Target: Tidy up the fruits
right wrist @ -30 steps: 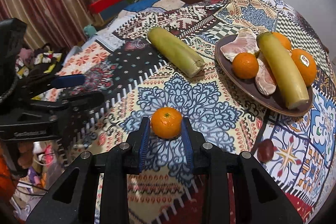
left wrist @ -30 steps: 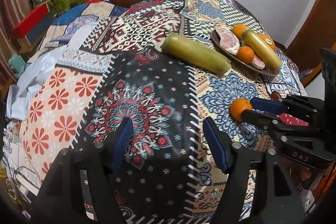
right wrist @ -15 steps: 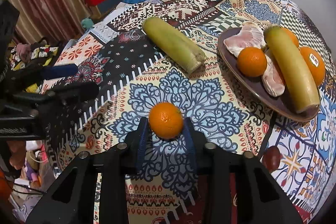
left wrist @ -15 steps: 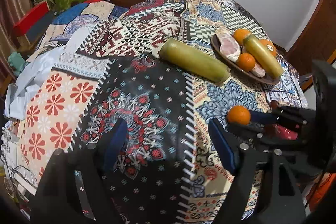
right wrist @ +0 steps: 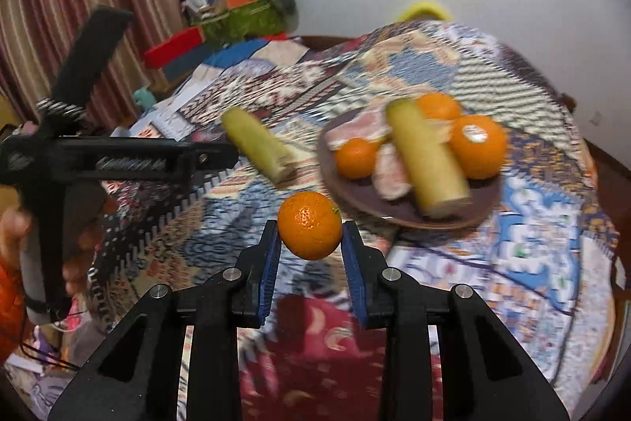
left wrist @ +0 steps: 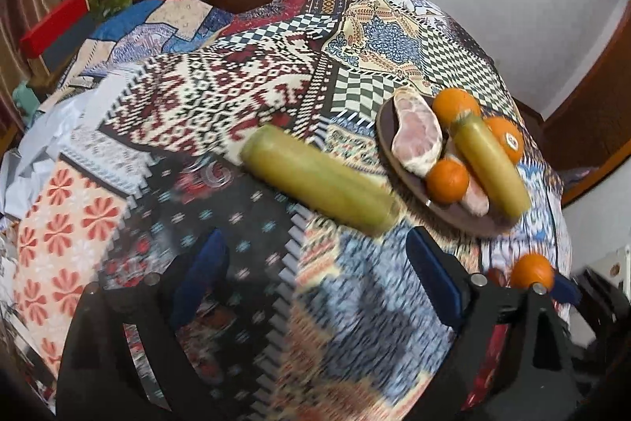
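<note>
Left gripper [left wrist: 315, 275] hangs spread wide, nothing in it, left of the brown plate [right wrist: 357, 188], with a loose sugarcane piece [right wrist: 258, 145] lying between. Right gripper [right wrist: 311, 255] clamps a mandarin [right wrist: 309, 225], lifted just before the plate; one plated orange [right wrist: 478, 152] carries a sticker, unreadable.

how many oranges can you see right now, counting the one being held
4. One orange is clamped in the right gripper, above the table. Three sit on the brown plate: a front-left orange, a stickered one, and a back one. More could hide behind.
</note>
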Action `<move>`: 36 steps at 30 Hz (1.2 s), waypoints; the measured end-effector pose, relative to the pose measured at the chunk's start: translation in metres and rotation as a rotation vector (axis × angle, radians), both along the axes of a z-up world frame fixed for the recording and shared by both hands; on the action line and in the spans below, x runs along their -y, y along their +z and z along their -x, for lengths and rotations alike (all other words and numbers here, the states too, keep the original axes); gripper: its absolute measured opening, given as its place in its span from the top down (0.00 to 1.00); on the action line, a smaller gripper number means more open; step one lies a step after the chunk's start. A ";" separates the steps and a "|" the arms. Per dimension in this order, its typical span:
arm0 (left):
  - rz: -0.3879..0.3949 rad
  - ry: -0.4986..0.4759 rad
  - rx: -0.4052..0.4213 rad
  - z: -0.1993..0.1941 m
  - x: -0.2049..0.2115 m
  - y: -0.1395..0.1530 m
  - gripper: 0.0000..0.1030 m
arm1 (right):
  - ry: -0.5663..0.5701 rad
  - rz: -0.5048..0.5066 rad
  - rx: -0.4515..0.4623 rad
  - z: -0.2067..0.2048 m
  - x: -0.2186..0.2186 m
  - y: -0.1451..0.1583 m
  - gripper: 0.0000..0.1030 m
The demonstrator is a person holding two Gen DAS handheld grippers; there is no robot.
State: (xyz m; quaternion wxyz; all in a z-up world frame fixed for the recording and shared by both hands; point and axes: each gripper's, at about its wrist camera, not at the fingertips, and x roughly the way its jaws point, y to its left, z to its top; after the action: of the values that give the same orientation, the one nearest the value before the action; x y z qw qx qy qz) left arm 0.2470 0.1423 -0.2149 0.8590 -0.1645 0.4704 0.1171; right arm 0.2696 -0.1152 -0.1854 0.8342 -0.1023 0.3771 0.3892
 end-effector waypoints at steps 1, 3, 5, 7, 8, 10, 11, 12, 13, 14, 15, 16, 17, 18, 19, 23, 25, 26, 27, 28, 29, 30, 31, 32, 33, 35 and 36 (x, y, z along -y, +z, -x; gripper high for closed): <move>0.002 0.007 -0.010 -0.006 0.001 -0.002 0.09 | -0.012 -0.007 0.003 -0.002 0.006 0.001 0.72; 0.035 0.028 -0.031 -0.019 0.000 -0.009 0.09 | -0.037 -0.027 0.004 -0.006 0.019 0.004 0.72; 0.092 0.063 -0.046 -0.030 -0.003 -0.016 0.09 | -0.055 -0.042 0.006 -0.008 0.029 0.005 0.72; 0.139 0.097 -0.048 -0.039 -0.007 -0.023 0.09 | -0.062 -0.059 -0.002 -0.012 0.039 0.005 0.72; 0.143 0.118 -0.057 -0.043 -0.008 -0.026 0.09 | -0.067 -0.065 -0.001 -0.011 0.041 0.006 0.72; 0.149 0.157 -0.059 -0.050 -0.011 -0.031 0.12 | -0.070 -0.068 0.001 -0.011 0.045 0.005 0.72; 0.134 0.170 -0.054 -0.053 -0.011 -0.031 0.14 | -0.072 -0.069 0.003 -0.011 0.048 0.004 0.72; 0.118 0.180 -0.057 -0.056 -0.010 -0.031 0.16 | -0.074 -0.071 0.003 -0.011 0.050 0.004 0.72; 0.107 0.184 -0.056 -0.059 -0.009 -0.032 0.17 | -0.071 -0.071 0.001 -0.011 0.051 0.003 0.72; 0.094 0.184 -0.054 -0.060 -0.007 -0.032 0.18 | -0.068 -0.070 -0.001 -0.011 0.052 0.003 0.72; 0.080 0.177 -0.060 -0.062 -0.006 -0.033 0.18 | -0.068 -0.070 -0.004 -0.011 0.054 0.003 0.72; 0.052 0.160 -0.073 -0.064 -0.003 -0.034 0.20 | -0.069 -0.073 -0.005 -0.010 0.055 0.003 0.72; 0.031 0.151 -0.077 -0.064 -0.001 -0.035 0.25 | -0.071 -0.076 -0.008 -0.009 0.056 0.003 0.72; 0.011 0.139 -0.082 -0.063 0.001 -0.035 0.28 | -0.073 -0.078 -0.010 -0.009 0.059 0.003 0.72; 0.007 0.119 -0.081 -0.061 0.001 -0.035 0.29 | -0.075 -0.081 -0.010 -0.008 0.061 0.004 0.72; 0.085 0.060 -0.080 -0.049 -0.005 -0.031 0.45 | -0.078 -0.084 -0.006 -0.002 0.064 0.007 0.72; 0.124 0.024 -0.084 -0.041 -0.006 -0.029 0.53 | -0.078 -0.083 0.001 0.002 0.065 0.010 0.72; 0.126 0.007 -0.088 -0.037 -0.004 -0.028 0.57 | -0.078 -0.082 0.004 0.002 0.065 0.011 0.72; 0.119 -0.012 -0.093 -0.033 -0.002 -0.027 0.61 | -0.077 -0.083 0.006 0.003 0.066 0.011 0.72; 0.107 -0.033 -0.098 -0.028 0.002 -0.026 0.62 | -0.077 -0.083 0.008 0.005 0.066 0.012 0.72; 0.096 -0.054 -0.104 -0.022 0.006 -0.024 0.63 | -0.077 -0.083 0.009 0.006 0.066 0.013 0.72; 0.092 -0.076 -0.109 -0.016 0.009 -0.022 0.64 | -0.077 -0.083 0.011 0.008 0.067 0.014 0.72; 0.094 -0.093 -0.113 -0.011 0.012 -0.021 0.64 | -0.079 -0.081 0.015 0.009 0.067 0.015 0.72; 0.095 -0.107 -0.117 -0.005 0.015 -0.020 0.64 | -0.079 -0.080 0.017 0.010 0.068 0.015 0.72; 0.093 -0.121 -0.122 0.002 0.018 -0.019 0.65 | -0.079 -0.078 0.019 0.012 0.069 0.016 0.72; 0.090 -0.137 -0.129 0.014 0.023 -0.018 0.65 | -0.079 -0.078 0.016 0.014 0.070 0.017 0.72; 0.089 -0.141 -0.132 0.020 0.025 -0.018 0.66 | -0.079 -0.080 0.013 0.016 0.071 0.018 0.72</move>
State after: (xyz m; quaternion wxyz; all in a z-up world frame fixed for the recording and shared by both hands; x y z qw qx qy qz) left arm 0.2270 0.1169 -0.2326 0.8242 -0.1610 0.5410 0.0460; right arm 0.2540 -0.1863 -0.1673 0.8547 -0.0565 0.3596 0.3702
